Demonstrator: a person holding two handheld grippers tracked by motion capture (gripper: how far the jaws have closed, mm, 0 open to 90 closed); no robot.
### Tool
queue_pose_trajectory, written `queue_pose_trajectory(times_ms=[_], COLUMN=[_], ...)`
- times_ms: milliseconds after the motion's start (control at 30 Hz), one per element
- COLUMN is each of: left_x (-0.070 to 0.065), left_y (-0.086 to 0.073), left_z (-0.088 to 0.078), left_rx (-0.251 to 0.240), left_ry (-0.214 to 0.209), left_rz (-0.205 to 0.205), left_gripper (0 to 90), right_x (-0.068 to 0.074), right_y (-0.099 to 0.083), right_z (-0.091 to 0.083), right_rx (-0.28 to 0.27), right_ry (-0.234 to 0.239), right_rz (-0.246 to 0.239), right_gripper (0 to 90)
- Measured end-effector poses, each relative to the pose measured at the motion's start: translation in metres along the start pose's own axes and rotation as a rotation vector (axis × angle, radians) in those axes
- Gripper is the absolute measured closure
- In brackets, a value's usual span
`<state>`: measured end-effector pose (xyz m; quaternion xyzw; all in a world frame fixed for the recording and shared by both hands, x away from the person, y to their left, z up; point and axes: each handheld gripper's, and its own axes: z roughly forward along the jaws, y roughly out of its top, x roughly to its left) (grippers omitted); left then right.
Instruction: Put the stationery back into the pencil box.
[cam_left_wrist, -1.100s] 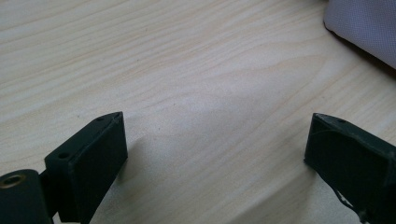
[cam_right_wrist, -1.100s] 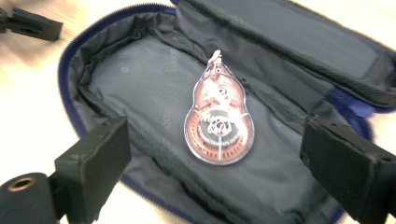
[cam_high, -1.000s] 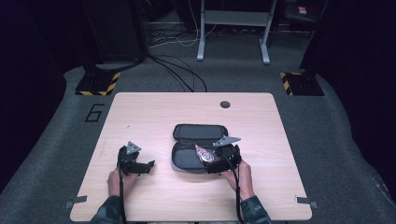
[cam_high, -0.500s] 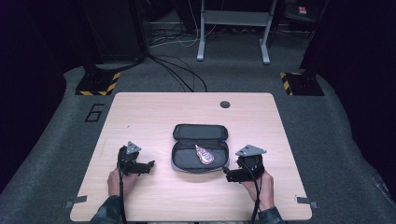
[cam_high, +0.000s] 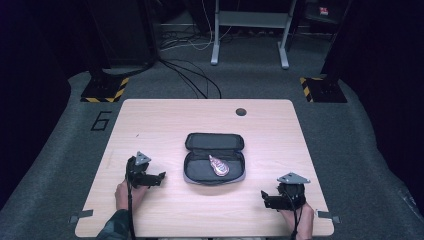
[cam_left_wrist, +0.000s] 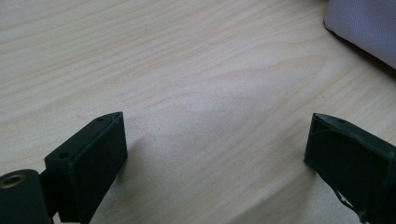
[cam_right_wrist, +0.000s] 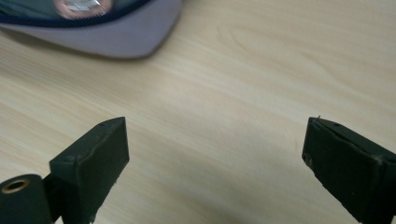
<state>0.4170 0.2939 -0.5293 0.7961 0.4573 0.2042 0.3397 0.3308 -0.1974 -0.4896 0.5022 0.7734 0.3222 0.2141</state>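
Both grippers rest low on the pale wooden table (cam_high: 165, 120) from above, my left gripper (cam_high: 161, 178) and right gripper (cam_high: 263, 198) flanking the open dark zip case (cam_high: 215, 145) holding a pink packet (cam_high: 218, 165). Along each gripper's own view my jaws stand apart and empty, the grey case edge (cam_right_wrist: 130, 42) ahead, so I judge closing the lid calls for approaching level from both sides.

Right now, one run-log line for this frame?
case: open, mid-table | pink item: inside case | left gripper: open, empty, left of case | right gripper: open, empty, off case, near front-right edge of table
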Motion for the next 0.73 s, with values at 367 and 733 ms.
queue_pose_trajectory(times_ms=[367,733], left_x=[0.0,0.0], left_y=[0.0,0.0], left_z=[0.0,0.0], left_rx=[0.006,0.005], left_ry=[-0.002,-0.001], left_rz=[0.004,0.004], left_gripper=[5.5,5.5], right_x=[-0.033,-0.046], right_y=[-0.046,-0.051], right_z=[0.005,0.006], right_rx=[0.018,-0.01], right_ry=[-0.092,-0.078], right_rz=[0.086,0.092], right_gripper=[4.9,0.0])
